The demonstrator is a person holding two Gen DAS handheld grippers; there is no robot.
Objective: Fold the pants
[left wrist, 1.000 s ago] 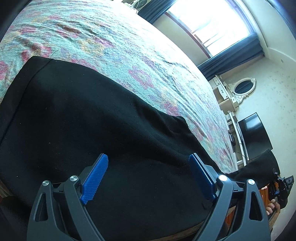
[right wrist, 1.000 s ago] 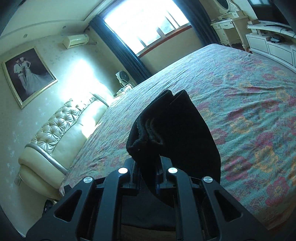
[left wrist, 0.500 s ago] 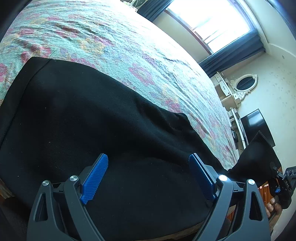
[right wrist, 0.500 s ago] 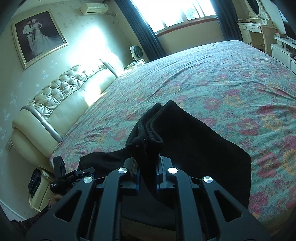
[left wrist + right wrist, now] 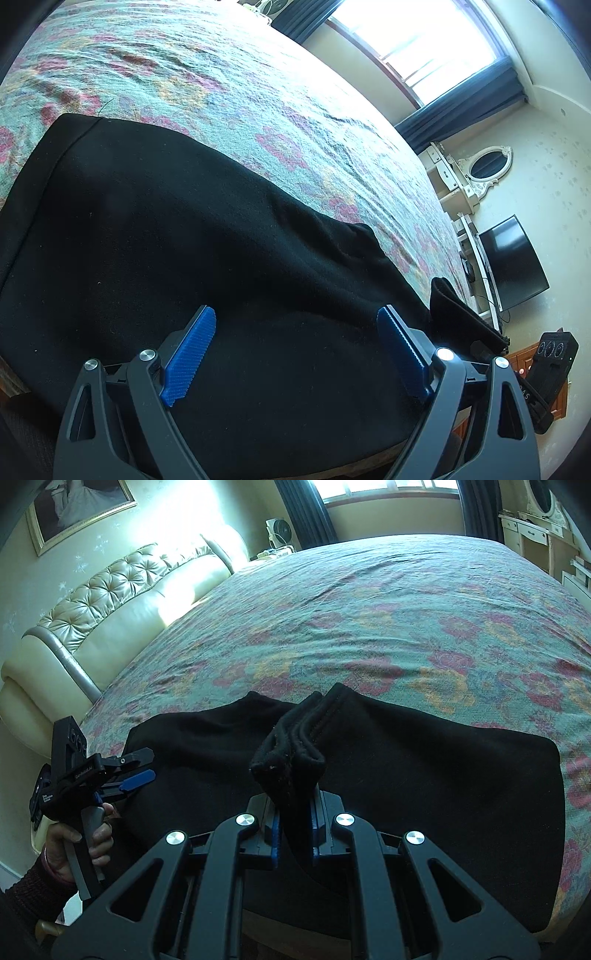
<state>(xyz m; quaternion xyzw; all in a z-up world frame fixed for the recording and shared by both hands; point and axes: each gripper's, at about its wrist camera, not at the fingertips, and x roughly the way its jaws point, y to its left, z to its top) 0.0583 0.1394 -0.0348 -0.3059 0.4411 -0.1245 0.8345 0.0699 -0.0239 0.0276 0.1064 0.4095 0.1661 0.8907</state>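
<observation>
On a bed with a floral green bedspread (image 5: 369,602), black fabric pants (image 5: 424,768) lie along the near edge, their bunched end clamped in the right tool (image 5: 293,834), the left tool (image 5: 295,354) gaping empty above them.

The left tool (image 5: 295,350), at the bottom of its own view, had dark grey triangular-cutout arms, silver round screws and ribbed blue pads (image 5: 190,354). The right tool (image 5: 293,827) was built alike. At lower left of the right view, white lettering marked the left tool's black body, above a dark knitted sleeve (image 5: 33,886) and a pink wristband (image 5: 50,864).
</observation>
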